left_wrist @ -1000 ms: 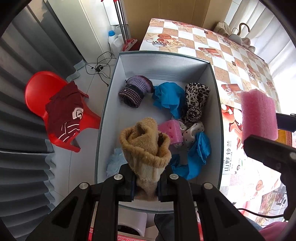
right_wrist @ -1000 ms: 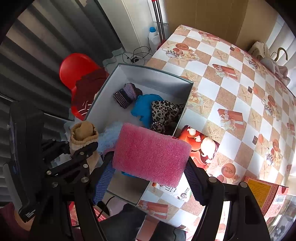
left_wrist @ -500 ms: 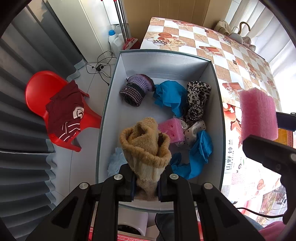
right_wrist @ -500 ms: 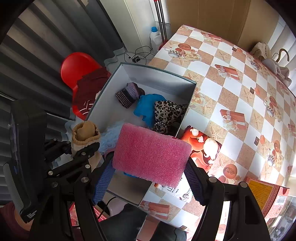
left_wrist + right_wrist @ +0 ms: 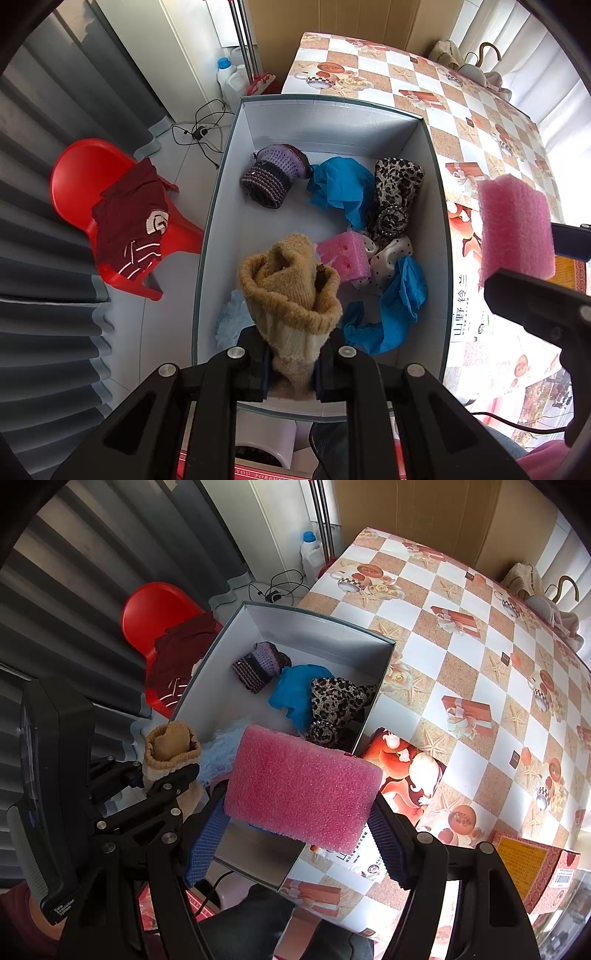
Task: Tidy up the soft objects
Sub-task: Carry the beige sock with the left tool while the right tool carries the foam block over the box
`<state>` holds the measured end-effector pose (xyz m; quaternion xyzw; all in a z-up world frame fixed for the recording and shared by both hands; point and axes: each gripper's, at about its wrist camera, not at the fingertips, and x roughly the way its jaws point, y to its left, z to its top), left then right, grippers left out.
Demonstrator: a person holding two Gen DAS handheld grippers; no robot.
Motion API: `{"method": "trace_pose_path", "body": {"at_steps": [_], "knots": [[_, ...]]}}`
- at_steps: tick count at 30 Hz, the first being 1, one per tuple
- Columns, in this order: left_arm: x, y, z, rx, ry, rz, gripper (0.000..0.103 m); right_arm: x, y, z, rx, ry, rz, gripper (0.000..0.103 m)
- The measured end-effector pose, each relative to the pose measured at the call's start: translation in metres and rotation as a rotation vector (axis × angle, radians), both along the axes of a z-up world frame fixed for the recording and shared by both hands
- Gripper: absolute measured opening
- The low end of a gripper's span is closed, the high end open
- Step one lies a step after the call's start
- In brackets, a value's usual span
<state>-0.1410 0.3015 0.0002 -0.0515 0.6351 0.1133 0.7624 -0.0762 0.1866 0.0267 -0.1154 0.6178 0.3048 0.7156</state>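
Observation:
My left gripper [image 5: 290, 363] is shut on a tan fuzzy sock [image 5: 290, 291] and holds it above the near end of a grey open box [image 5: 332, 107]. The sock also shows in the right wrist view [image 5: 171, 747]. My right gripper [image 5: 295, 834] is shut on a pink foam block [image 5: 301, 788], held above the box's right wall [image 5: 373, 709]; the block shows at the right of the left wrist view [image 5: 515, 230]. In the box lie a purple knit hat [image 5: 273, 175], blue cloths [image 5: 340, 184], a leopard-print cloth [image 5: 397, 184], a small pink sponge [image 5: 343, 254], a polka-dot cloth [image 5: 391, 254] and a pale blue fluffy item [image 5: 229, 317].
The box sits at the edge of a checkered tablecloth [image 5: 461, 635]. A red chair [image 5: 96, 170] with a dark red garment [image 5: 129, 221] stands on the floor to the left. A printed carton [image 5: 532, 867] lies at the table's near right. Bottles [image 5: 225, 77] and cables are on the floor.
Both grippers have drawn back slightly from the box, still holding the sock and the foam block. Nothing in the box has moved.

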Motion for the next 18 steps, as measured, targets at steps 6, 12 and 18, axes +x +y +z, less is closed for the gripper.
{"method": "trace_pose_path", "body": {"at_steps": [6,12,18], "knots": [[0.0001,-0.0003,0.0001,0.0,0.001,-0.001,0.018,-0.0012,0.0008,-0.0009,0.003,0.001,0.004,0.075],[-0.0009,-0.0004,-0.0003,0.002,0.003,0.001,0.018,0.0006,0.0026,0.0,0.006,0.0,0.011,0.075],[-0.0045,-0.0001,-0.0008,0.004,0.01,0.001,0.018,0.0018,0.0053,-0.0006,0.007,0.002,0.019,0.075]]}}
